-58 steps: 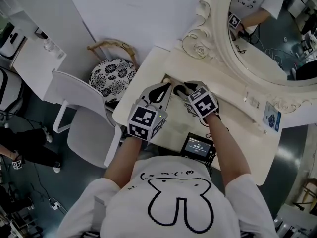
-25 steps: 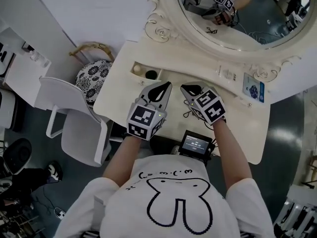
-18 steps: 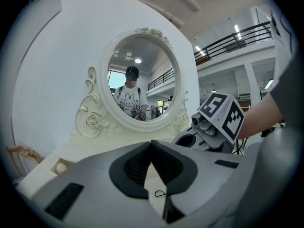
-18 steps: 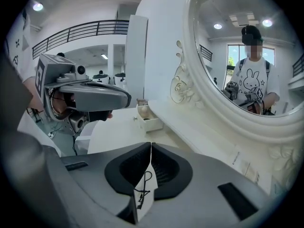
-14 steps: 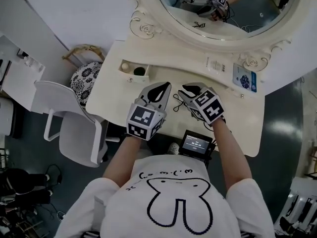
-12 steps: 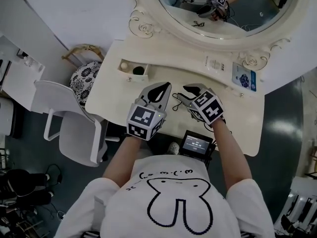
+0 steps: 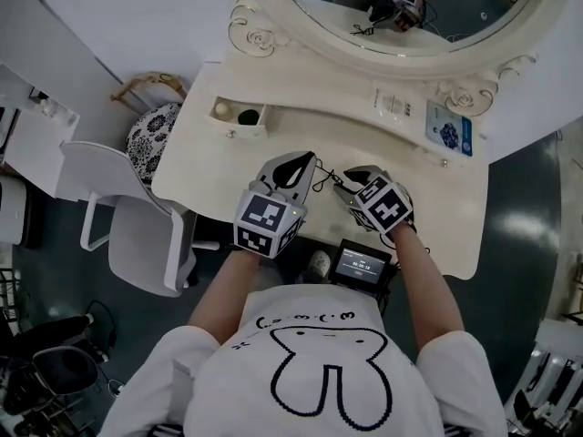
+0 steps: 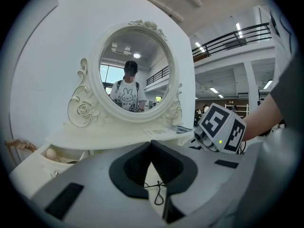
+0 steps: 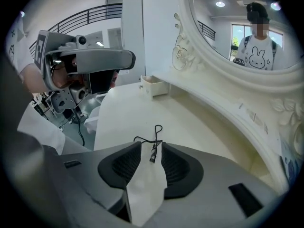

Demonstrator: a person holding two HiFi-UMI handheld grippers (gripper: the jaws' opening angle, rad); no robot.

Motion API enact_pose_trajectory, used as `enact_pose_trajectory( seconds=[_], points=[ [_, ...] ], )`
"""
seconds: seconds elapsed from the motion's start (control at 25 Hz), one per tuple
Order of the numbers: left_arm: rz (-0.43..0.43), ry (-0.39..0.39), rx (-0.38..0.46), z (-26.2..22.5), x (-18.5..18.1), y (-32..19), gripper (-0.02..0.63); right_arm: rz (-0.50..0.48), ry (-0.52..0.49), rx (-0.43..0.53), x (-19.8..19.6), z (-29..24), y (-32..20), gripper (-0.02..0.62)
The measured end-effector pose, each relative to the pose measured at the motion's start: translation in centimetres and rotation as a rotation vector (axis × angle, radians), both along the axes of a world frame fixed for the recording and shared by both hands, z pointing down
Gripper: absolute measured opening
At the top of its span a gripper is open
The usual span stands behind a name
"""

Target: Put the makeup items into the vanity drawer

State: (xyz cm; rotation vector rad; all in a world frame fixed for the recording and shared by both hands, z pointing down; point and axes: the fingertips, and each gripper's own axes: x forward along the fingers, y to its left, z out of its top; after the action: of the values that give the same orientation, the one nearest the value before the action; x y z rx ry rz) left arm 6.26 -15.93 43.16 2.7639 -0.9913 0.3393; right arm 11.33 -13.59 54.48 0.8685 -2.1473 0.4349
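A big studio hall: mezzanine railing [image 8: 233,36], strip lights [image 8: 239,26], staged vanity [image 7: 435,209].

Head view looks steeply down; both gripper views skim close across the shared vanity top [image 7: 291,142].

The head view is dim and greyish, with flat light and only soft shadows on the table [image 7: 437,212]. Both gripper views are brighter, strongly bent at the edges, with black corners. Ceiling lamps [image 8: 239,28] shine white there.
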Motion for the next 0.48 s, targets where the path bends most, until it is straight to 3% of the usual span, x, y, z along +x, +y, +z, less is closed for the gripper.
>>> enact_pose_trajectory(
  seconds=[0.12, 0.32, 0.48],
  points=[
    [0.006, -0.007, -0.005, 0.5, 0.3, 0.3, 0.003, 0.000, 0.008, -0.021, 0.1, 1.2, 0.2, 0.121],
    [0.008, -0.011, -0.013, 0.9, 0.5, 0.5, 0.003, 0.021, 0.035, -0.029, 0.4, 2.4, 0.0, 0.028],
    [0.006, -0.015, -0.020, 1.3, 0.5, 0.6, 0.003, 0.013, 0.005, -0.048, 0.0, 2.5, 0.3, 0.004]
  ],
)
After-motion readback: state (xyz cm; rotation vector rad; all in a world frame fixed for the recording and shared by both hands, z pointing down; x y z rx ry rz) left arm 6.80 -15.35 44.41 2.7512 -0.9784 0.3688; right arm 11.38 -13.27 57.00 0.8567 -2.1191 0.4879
